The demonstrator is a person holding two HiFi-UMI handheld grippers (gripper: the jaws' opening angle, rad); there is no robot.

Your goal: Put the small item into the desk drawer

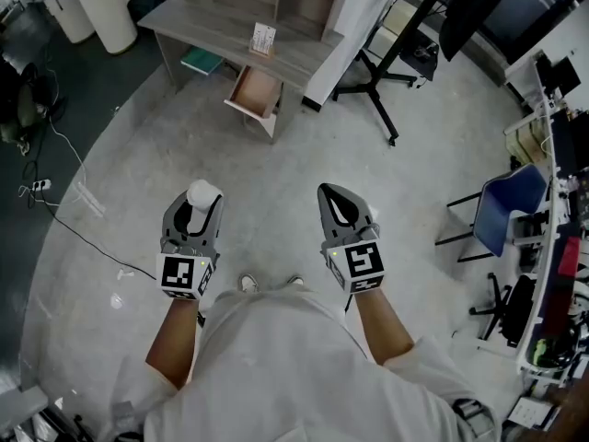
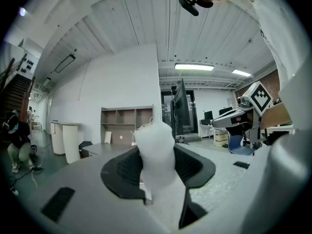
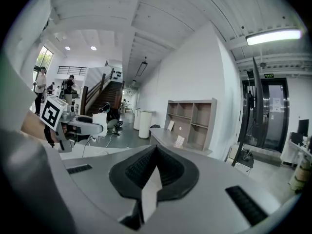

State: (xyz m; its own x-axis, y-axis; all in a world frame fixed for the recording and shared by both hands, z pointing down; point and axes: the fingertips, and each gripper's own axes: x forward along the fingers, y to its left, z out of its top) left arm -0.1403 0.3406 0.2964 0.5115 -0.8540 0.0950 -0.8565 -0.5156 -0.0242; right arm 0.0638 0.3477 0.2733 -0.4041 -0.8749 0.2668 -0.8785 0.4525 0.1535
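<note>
In the head view the left gripper point(image 1: 198, 203) holds the small white item point(image 1: 203, 191) above the floor point(image 1: 276, 182), and well ahead the drawer point(image 1: 255, 92) stands open under the tabletop's point(image 1: 221, 28) near edge. The left gripper view shows its dark fingers point(image 2: 122, 169) pressed on the item's sides. In the right gripper view, the right gripper's point(image 3: 155, 152) fingers meet with nothing between them.

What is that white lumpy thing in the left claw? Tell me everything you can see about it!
It is a small white item, lumpy and soft-looking, maybe crumpled tissue or foam. Its top is rounded, its lower part narrower. It stands upright, pinched between the dark ribbed pads of the left claw, its top poking past the tips. Nothing else touches it. It is up over the grey floor, away from the open drawer.
</note>
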